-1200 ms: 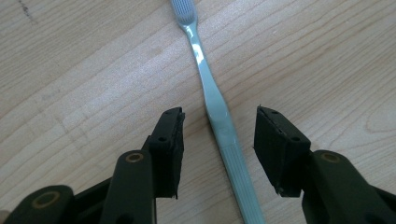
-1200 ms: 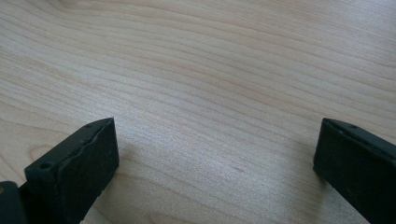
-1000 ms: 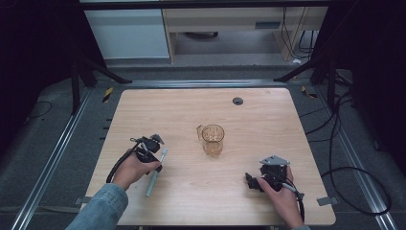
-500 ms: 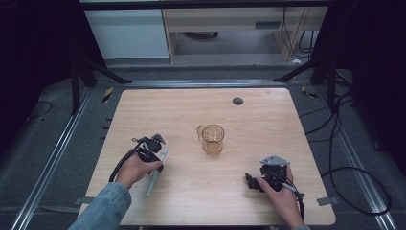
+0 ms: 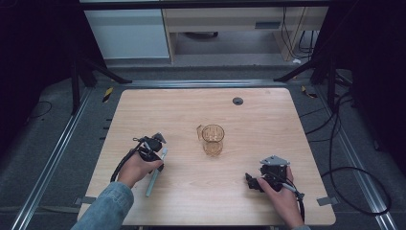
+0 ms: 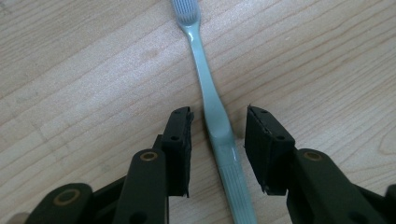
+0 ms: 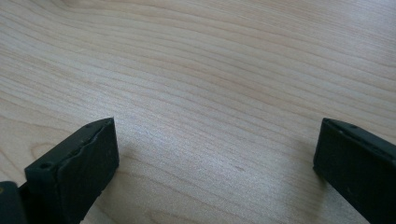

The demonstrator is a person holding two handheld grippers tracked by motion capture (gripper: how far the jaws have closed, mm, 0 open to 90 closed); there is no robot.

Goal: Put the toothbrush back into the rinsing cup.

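The wooden counter has wide bare room toward its far and right edges, with a small dark disc near the far edge. A clear glass mug stands mid-counter. The right tool rests near the front edge, jaws wide apart over bare wood. The left tool straddles a pale green toothbrush, jaws apart, not clamped; the handle's end is cut off.

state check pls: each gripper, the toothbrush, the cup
left gripper: open, jaws straddling the toothbrush handle, a gap on both sides
right gripper: wide open, over bare table, nothing between the jaws
toothbrush: flat on the table, not gripped
cup: upright mid-table, looks empty, nothing touching it
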